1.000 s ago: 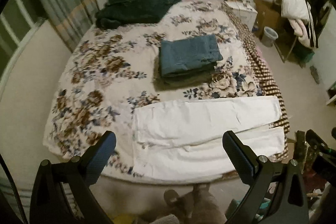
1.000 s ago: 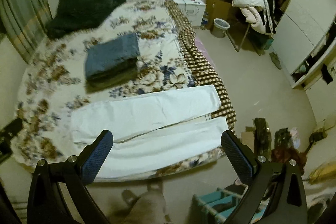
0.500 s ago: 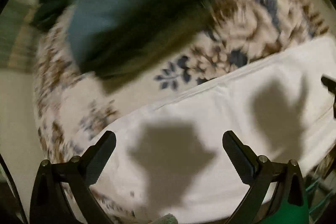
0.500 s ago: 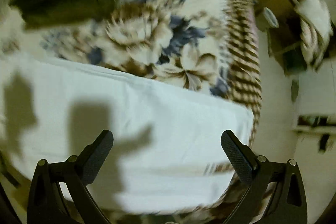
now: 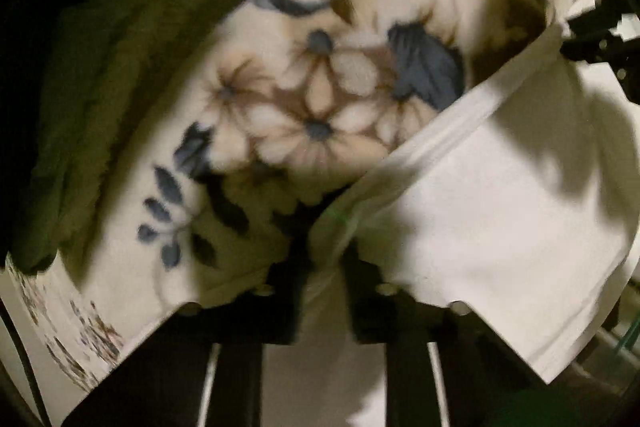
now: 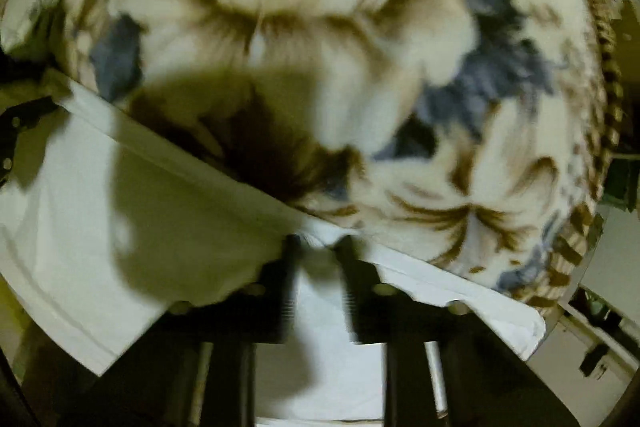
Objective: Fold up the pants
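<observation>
The white pants (image 5: 492, 211) lie on the floral bedspread (image 5: 304, 99). My left gripper (image 5: 325, 251) is shut on the pants' far edge, with white cloth pinched between the black fingers (image 5: 288, 267). In the right wrist view the white pants (image 6: 132, 211) run left and down, and my right gripper (image 6: 320, 255) is shut on their far edge too. The other gripper shows at the right rim of the left view (image 5: 600, 47) and at the left rim of the right view (image 6: 16, 131).
A dark green folded stack (image 5: 120, 67) lies on the bedspread to the left of my left gripper. The bed's brown checked edge (image 6: 600, 131) runs down the right side, with white furniture (image 6: 616, 267) beyond it.
Both grippers have dropped from high above the bed down to the pants and closed on the far edge of the white cloth. They were wide open before.
</observation>
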Available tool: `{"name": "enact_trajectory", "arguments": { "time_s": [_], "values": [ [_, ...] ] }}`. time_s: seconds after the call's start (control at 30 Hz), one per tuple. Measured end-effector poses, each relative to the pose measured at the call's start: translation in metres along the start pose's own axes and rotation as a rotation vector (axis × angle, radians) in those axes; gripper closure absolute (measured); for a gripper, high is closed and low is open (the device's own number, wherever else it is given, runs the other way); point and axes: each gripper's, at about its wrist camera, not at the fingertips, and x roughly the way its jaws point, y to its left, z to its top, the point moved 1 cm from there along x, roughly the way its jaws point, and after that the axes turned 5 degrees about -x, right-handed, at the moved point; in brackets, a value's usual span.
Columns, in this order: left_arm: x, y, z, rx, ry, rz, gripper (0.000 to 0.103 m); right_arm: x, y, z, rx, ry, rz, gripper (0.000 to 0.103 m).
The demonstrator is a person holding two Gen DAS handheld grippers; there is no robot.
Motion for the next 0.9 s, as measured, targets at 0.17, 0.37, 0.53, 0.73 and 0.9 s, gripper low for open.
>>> {"name": "enact_trajectory", "arguments": {
  "time_s": [0.17,0.37,0.53,0.73,0.9],
  "values": [
    [-0.061,0.016,-0.039,-0.151,-0.113,-0.042,0.097,-0.035,-0.009,-0.032,0.106,-0.117,0.0,0.093],
    [-0.132,0.002,-0.136,-0.359,-0.185,-0.096,0.097,-0.098,0.009,-0.114,0.232,-0.223,0.008,0.094],
    [-0.115,-0.06,-0.198,-0.51,-0.114,-0.189,0.097,-0.12,0.076,-0.203,0.295,-0.232,0.024,0.094],
    [-0.036,-0.112,-0.249,-0.574,0.044,-0.254,0.097,-0.079,0.145,-0.273,0.272,-0.143,0.017,0.094],
    [-0.005,-0.118,-0.274,-0.606,0.139,-0.327,0.088,-0.026,0.174,-0.299,0.271,-0.044,0.022,0.09]
  ]
}}
